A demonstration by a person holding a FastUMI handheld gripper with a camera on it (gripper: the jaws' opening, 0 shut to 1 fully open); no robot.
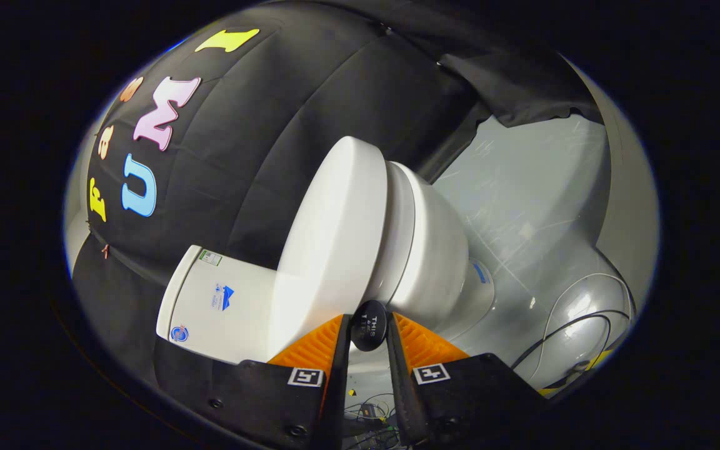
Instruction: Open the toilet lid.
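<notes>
Gripper (369, 325) clamped on the lid's black knob (369, 325).

The fingers stand close together, both pressing the small round knob at the front edge of the white lid (329, 237). The lid lies just beyond the fingers, slightly parted from the bowl (435, 250); the tank (216, 303) sits behind it, and cables (575, 331) lie on the grey floor (522, 187).

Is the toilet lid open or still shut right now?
Partly open. The lid stands away from the bowl, a gap showing between them. The gripper is closed on a small black knob at the lid's edge.
</notes>
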